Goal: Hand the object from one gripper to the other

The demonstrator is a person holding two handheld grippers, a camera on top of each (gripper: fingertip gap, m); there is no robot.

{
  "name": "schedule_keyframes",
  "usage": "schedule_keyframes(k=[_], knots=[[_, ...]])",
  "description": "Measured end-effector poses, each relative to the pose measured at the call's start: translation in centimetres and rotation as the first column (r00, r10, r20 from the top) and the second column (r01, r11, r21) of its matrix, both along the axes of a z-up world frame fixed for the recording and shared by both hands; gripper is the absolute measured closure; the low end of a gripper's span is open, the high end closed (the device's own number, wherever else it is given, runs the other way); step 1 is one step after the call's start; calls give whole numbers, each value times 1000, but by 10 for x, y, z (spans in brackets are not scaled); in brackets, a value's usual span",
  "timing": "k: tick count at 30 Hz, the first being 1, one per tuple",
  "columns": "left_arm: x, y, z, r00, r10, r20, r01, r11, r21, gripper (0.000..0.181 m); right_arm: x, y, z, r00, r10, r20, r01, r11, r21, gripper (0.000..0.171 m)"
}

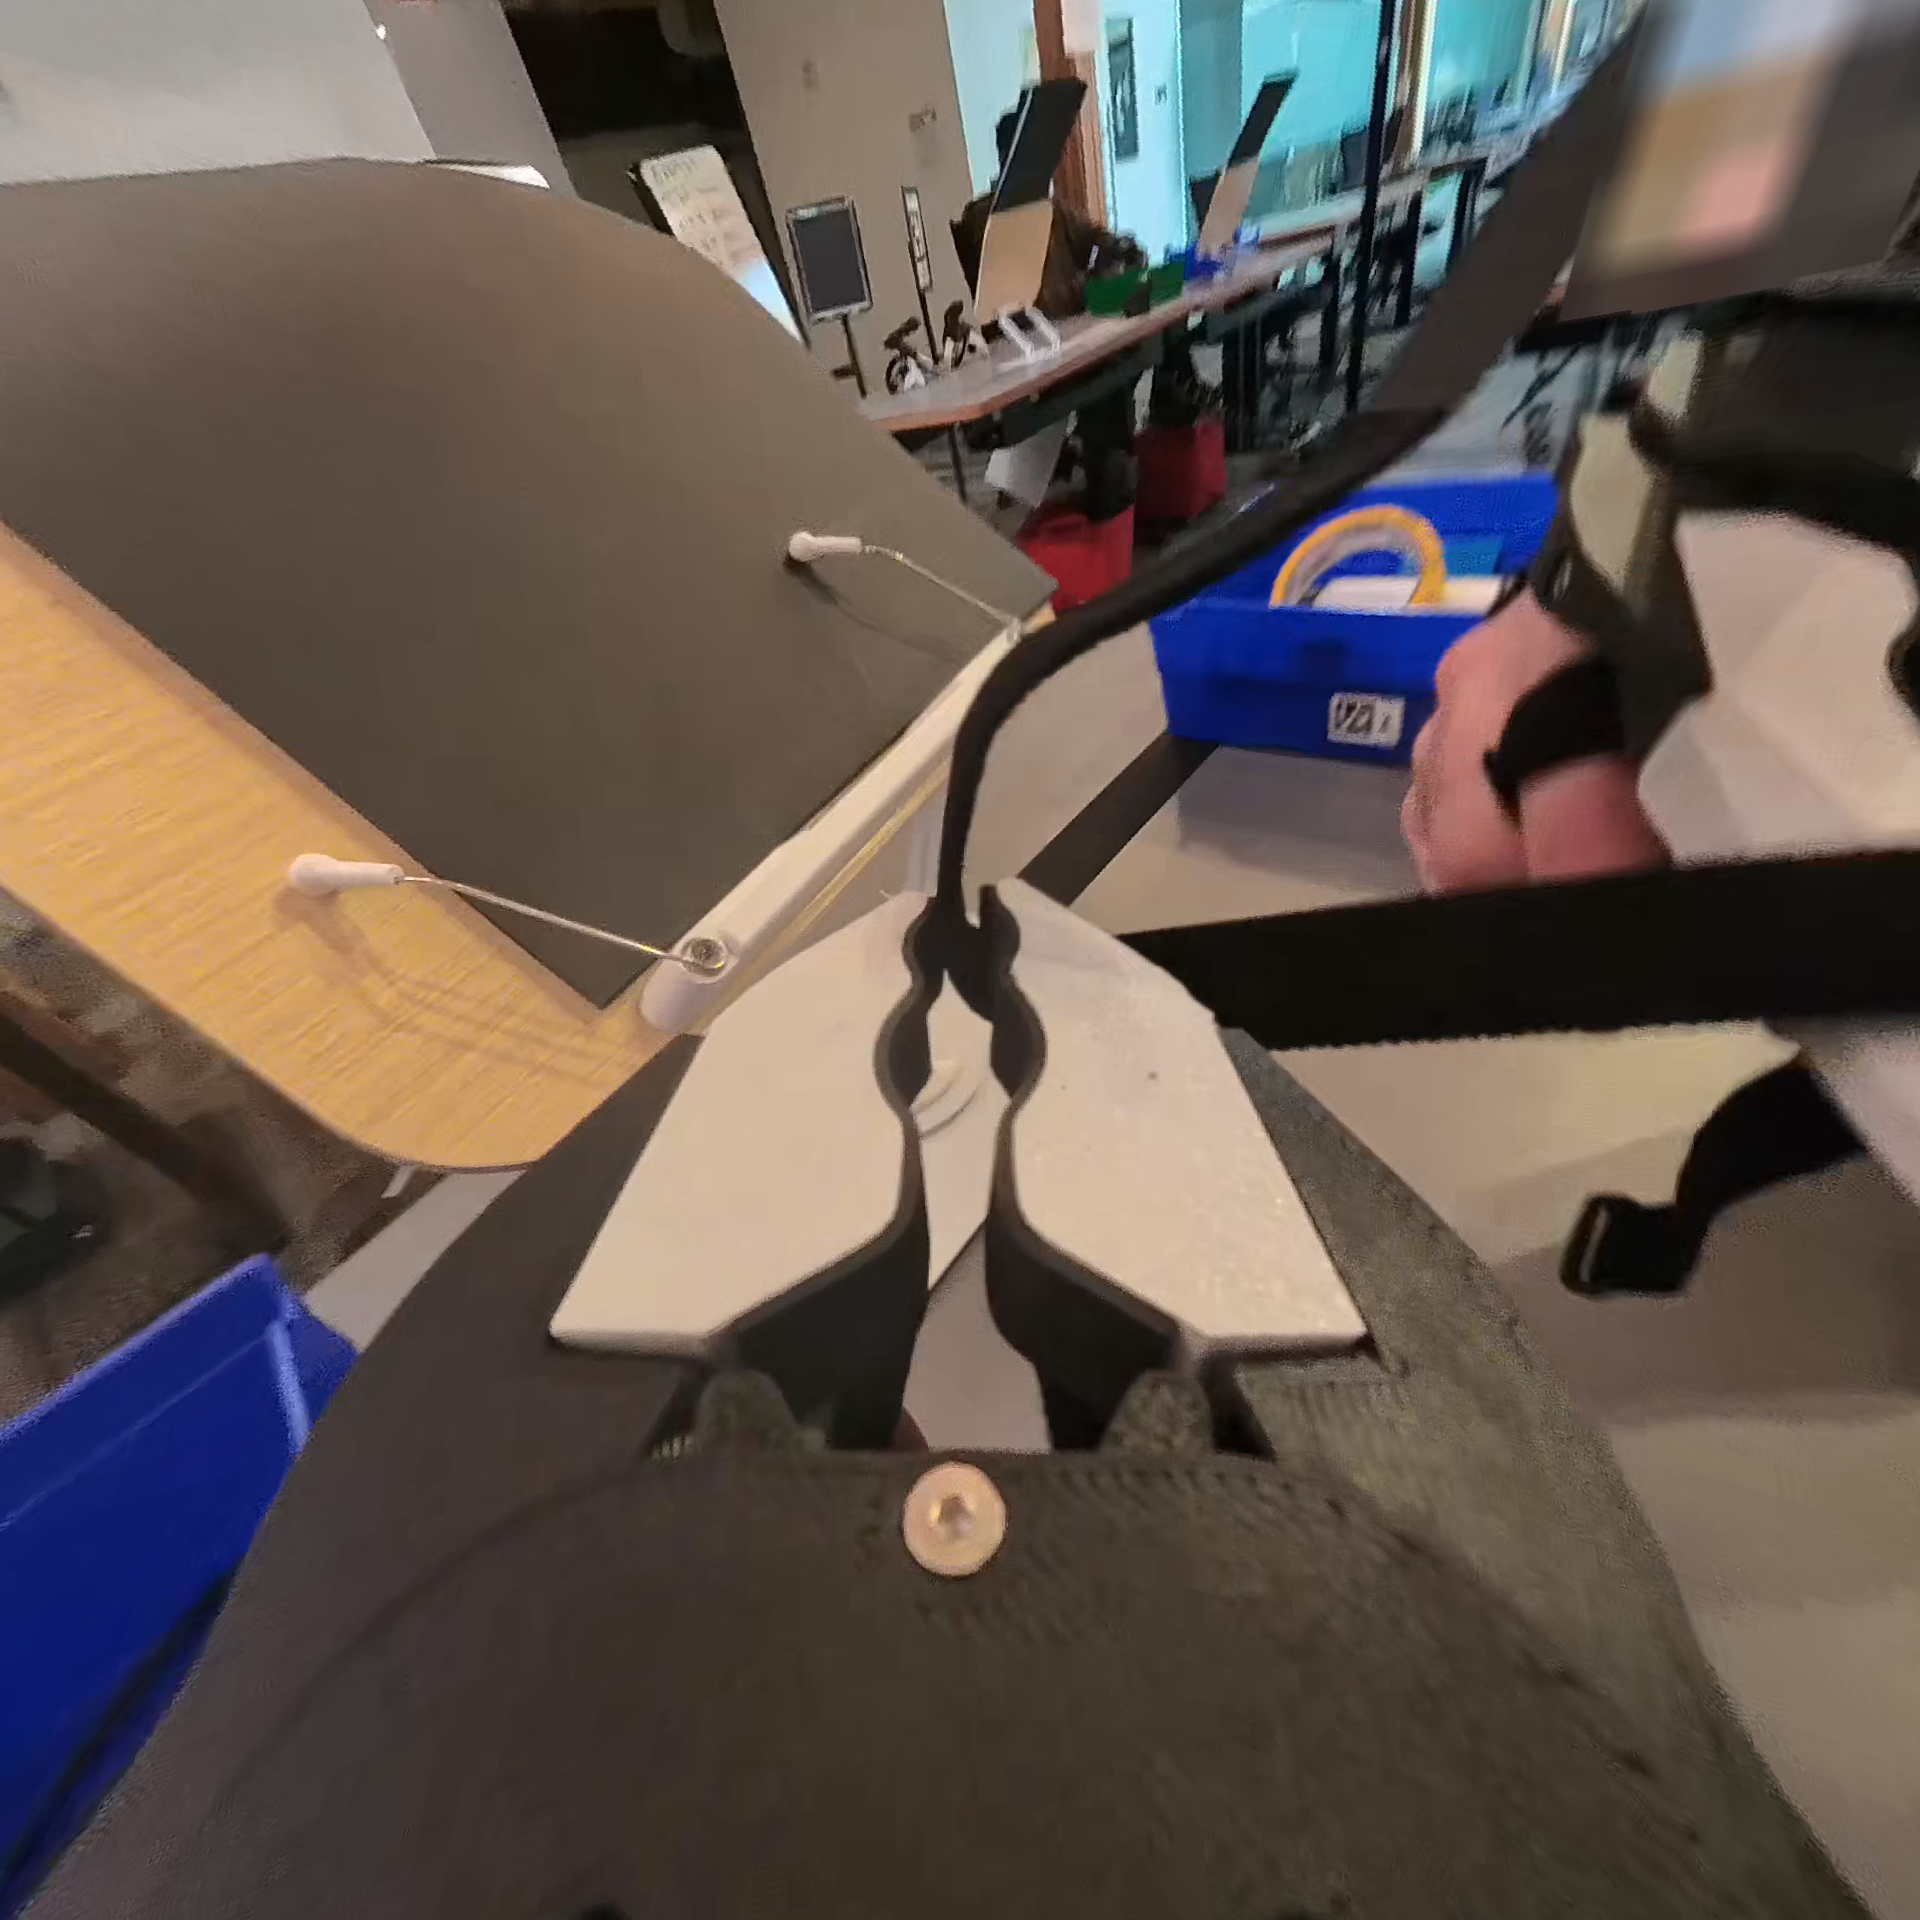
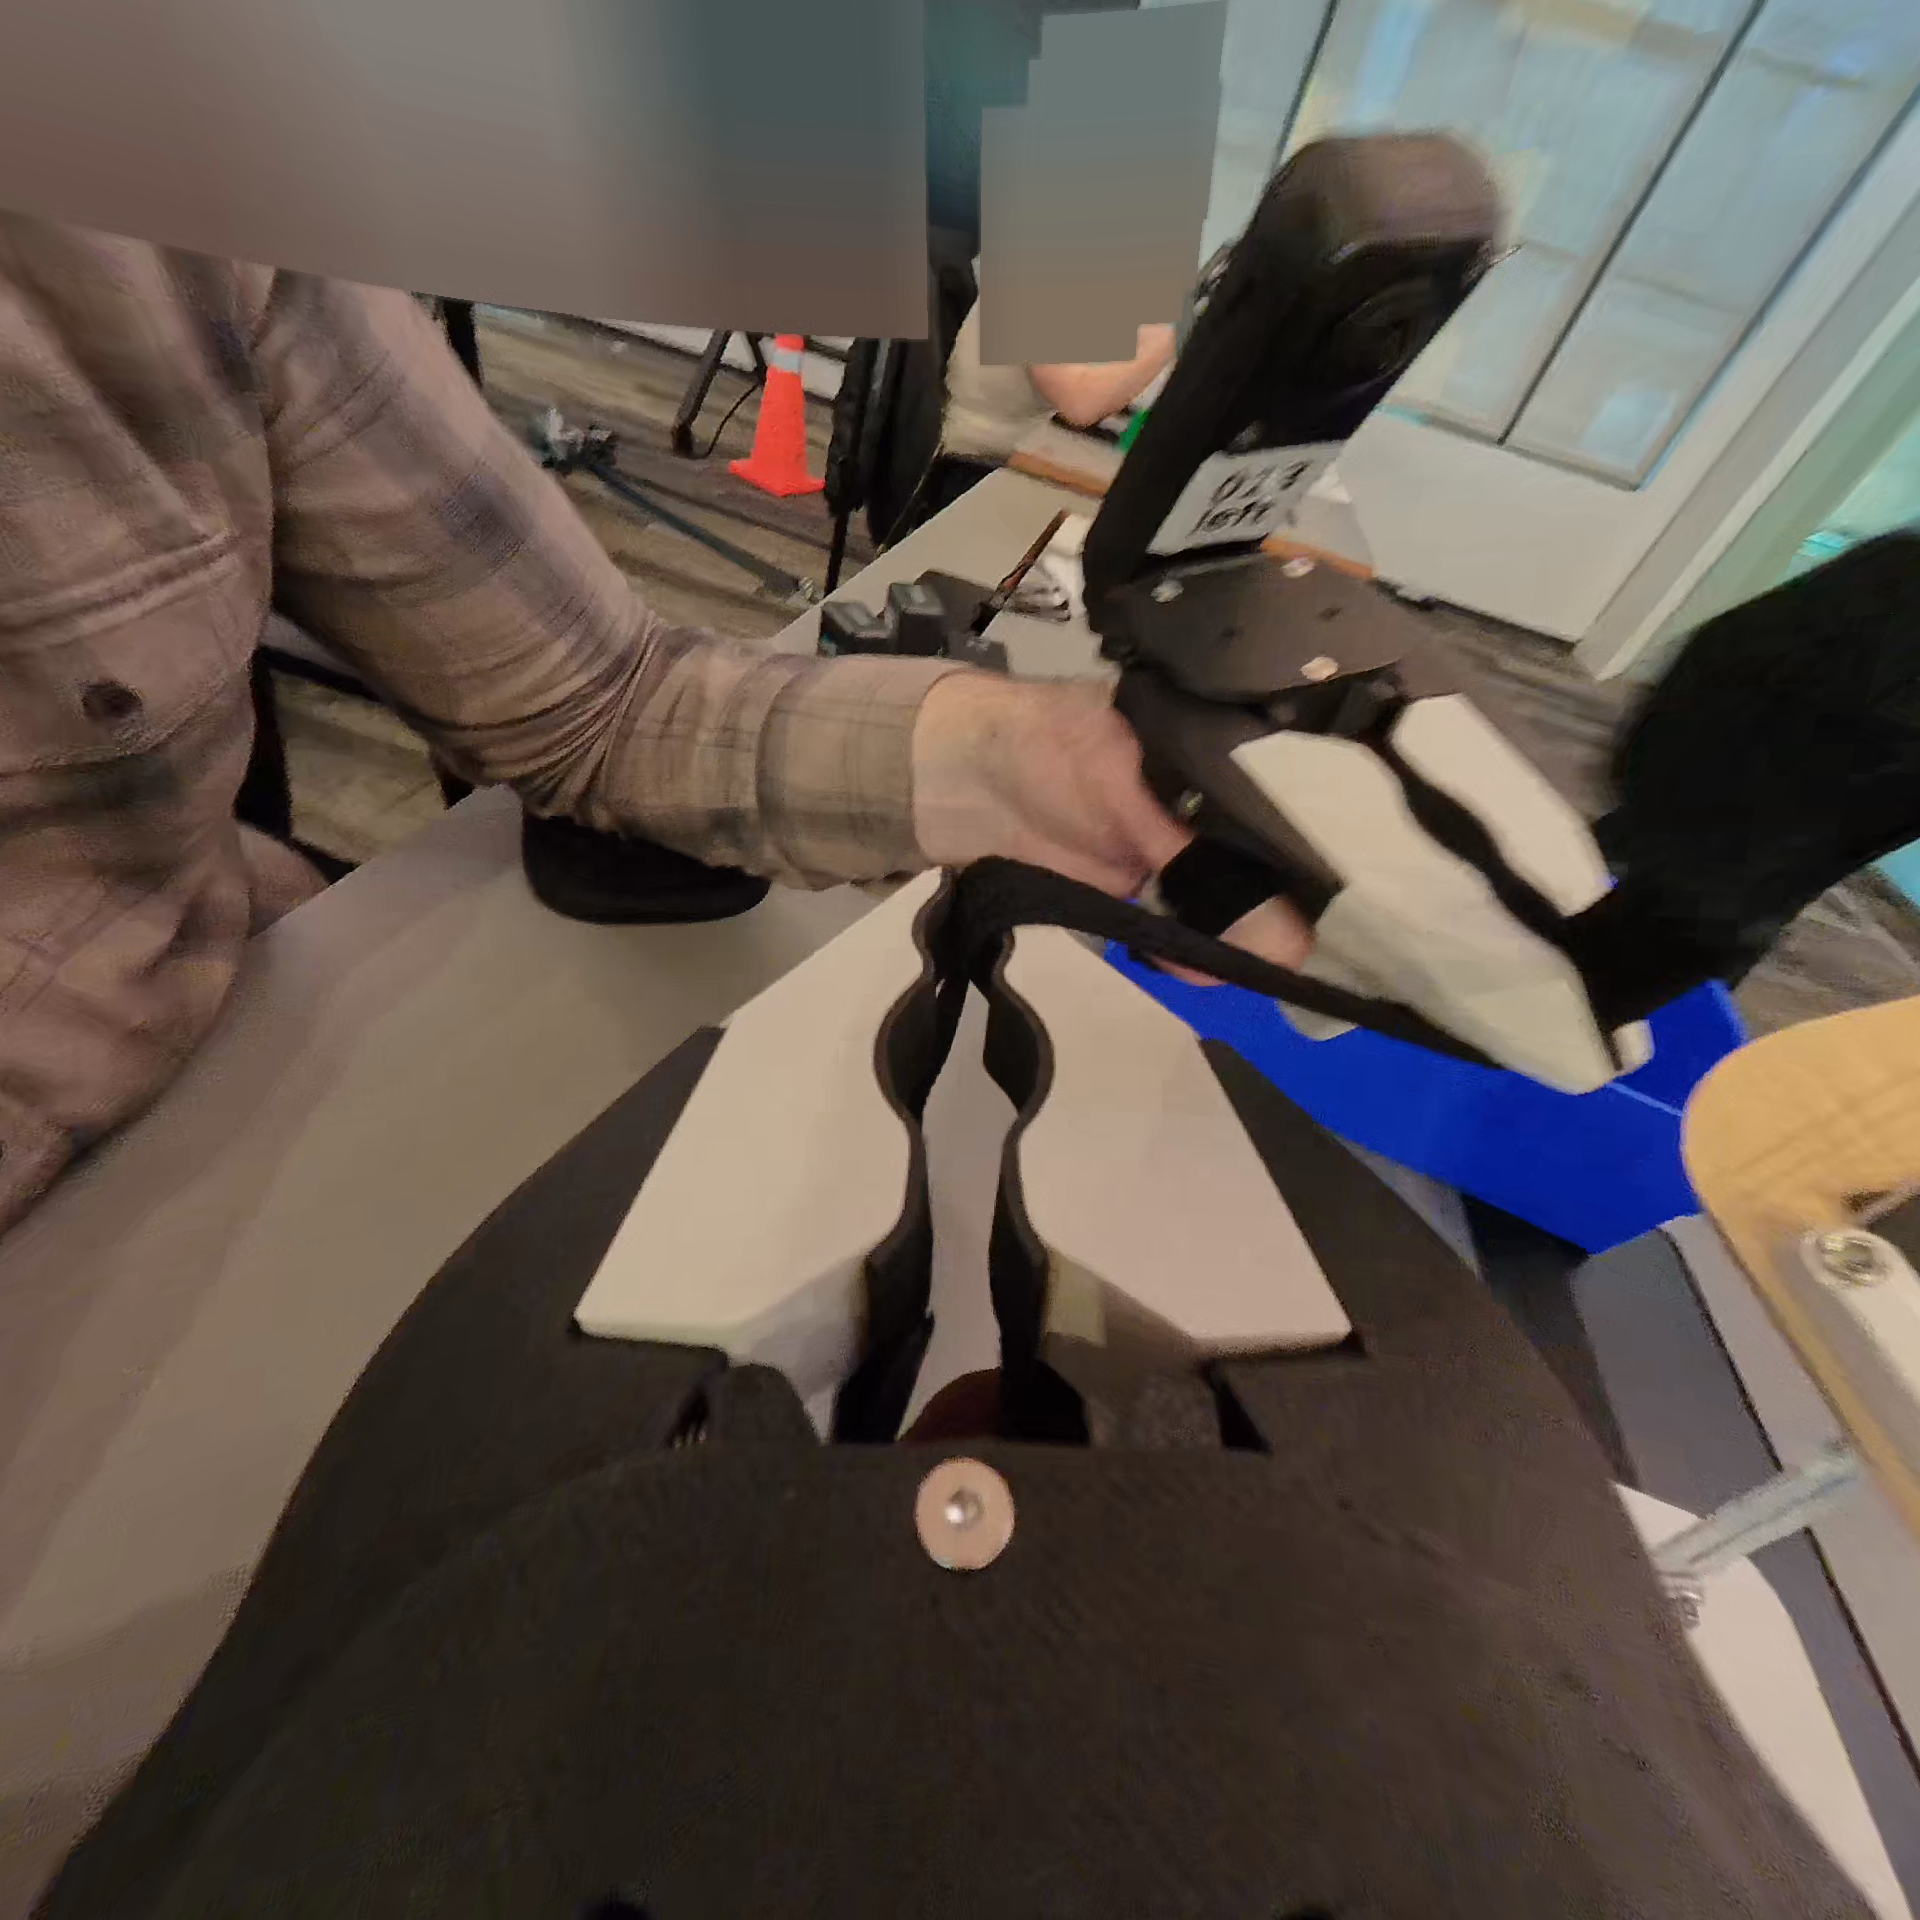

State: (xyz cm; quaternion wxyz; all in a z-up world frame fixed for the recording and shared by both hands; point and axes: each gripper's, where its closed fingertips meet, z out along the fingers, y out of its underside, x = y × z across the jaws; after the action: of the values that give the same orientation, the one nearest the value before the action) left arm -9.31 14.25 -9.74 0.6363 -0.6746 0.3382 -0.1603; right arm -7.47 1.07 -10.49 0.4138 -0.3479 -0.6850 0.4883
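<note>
over the grey table, mid-air, both of my tools meet on one black strap. the handover is at its overlap stage, as i judge it. the left gripper has its tips closed on a thin part of the strap; the right gripper is pinched narrow on a bunched part, and the strap runs taut from it to the other tool on the right.

next move: one gripper must release while the other keeps its hold; which one receives cannot be told.

surroundings: a wood-and-grey board stands on the left, a blue bin far right. loose strap ends could snag on the board's wire props.
</note>
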Motion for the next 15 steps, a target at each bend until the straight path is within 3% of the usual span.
schedule_keyframes(k=[6,12,15], knots=[[-20,-4,32,944,-67,323,83,996,-35,176,-7,-2,-23,996,11,83,-11,1000,-3,171],[-33,-10,54,892,-89,442,94,995,10,175,-4,-2,-20,997,27,76,-24,999,-39,171],[-32,-5,45,932,-45,361,44,999,11,179,-5,-4,-19,997,33,72,-31,999,-38,171]])
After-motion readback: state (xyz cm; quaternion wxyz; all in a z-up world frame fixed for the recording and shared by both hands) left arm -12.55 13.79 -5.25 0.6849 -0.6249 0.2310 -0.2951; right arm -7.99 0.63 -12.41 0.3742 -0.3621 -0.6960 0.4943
